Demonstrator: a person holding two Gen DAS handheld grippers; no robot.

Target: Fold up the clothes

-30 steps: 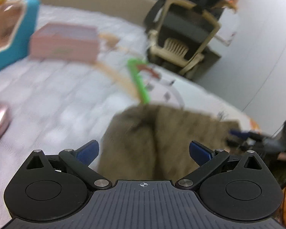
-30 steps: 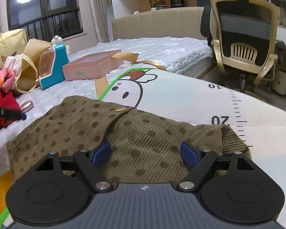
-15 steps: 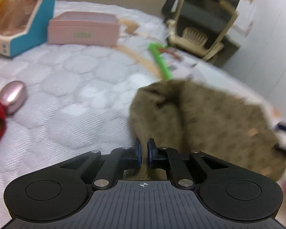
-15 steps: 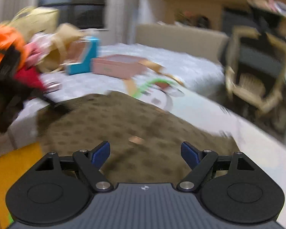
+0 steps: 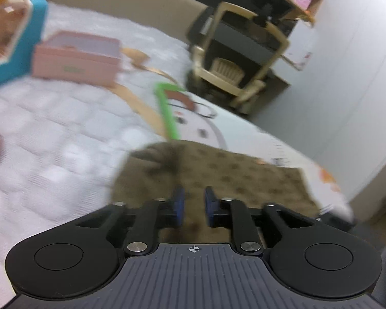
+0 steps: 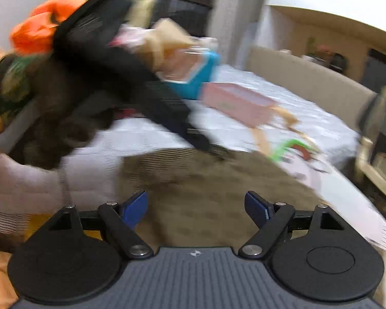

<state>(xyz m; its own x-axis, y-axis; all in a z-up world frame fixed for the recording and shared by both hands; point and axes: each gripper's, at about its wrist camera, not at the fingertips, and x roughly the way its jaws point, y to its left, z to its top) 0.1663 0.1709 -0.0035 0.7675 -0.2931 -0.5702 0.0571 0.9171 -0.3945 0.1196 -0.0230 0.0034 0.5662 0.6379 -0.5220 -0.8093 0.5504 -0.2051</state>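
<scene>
**Soft corduroy garment lies between two grippers on the bed**

The olive-brown dotted corduroy garment (image 5: 234,170) lies flat on the white quilted mattress (image 5: 51,134), partly over a cartoon-printed white mat (image 5: 234,131). The left gripper (image 5: 194,206) hovers low over its near edge, jaws narrowly parted with a gap showing between the blue pads; blur hides whether any cloth is caught there. The right gripper (image 6: 196,206) has its jaws spread wide above the fabric, holding nothing. The cloth looks light, limp and ribbed, so it should drape rather than keep shape. Pinching a corner or hem looks the surest hold.
</scene>
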